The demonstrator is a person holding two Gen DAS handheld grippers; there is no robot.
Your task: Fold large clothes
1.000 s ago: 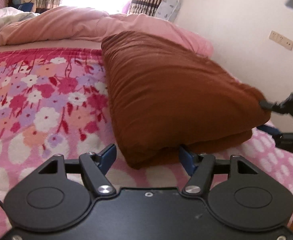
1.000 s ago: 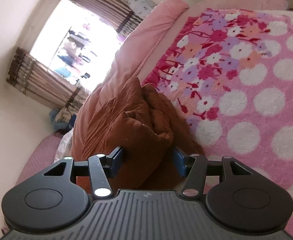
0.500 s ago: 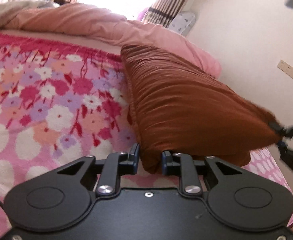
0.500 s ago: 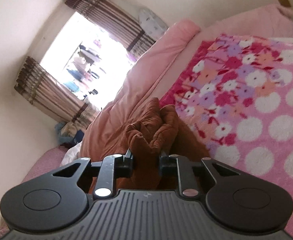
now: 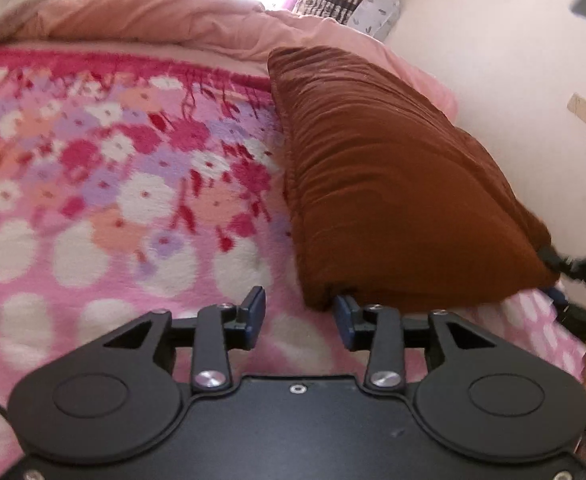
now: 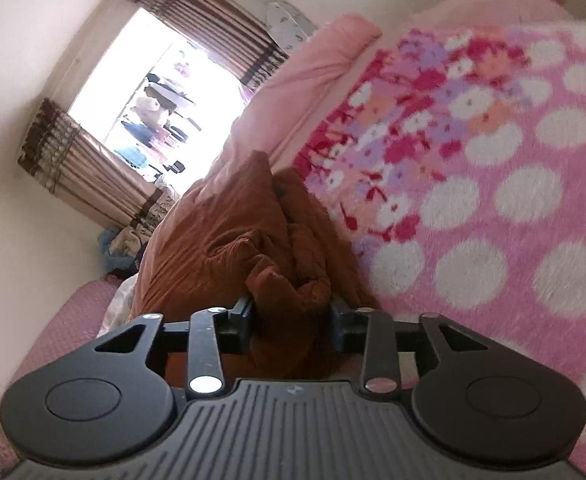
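Left gripper (image 5: pixel 299 318) has just let go, jaws wide now, beside folded brown garment (image 5: pixel 393 184) on floral blanket (image 5: pixel 113 184). Right gripper (image 6: pixel 291 326) loosening w/ bunched corner between jaws; fold looks placed.

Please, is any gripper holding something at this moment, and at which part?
The left gripper is open and holds nothing. The right gripper has a bunched corner of the brown garment between its fingers, but a firm grip cannot be told.
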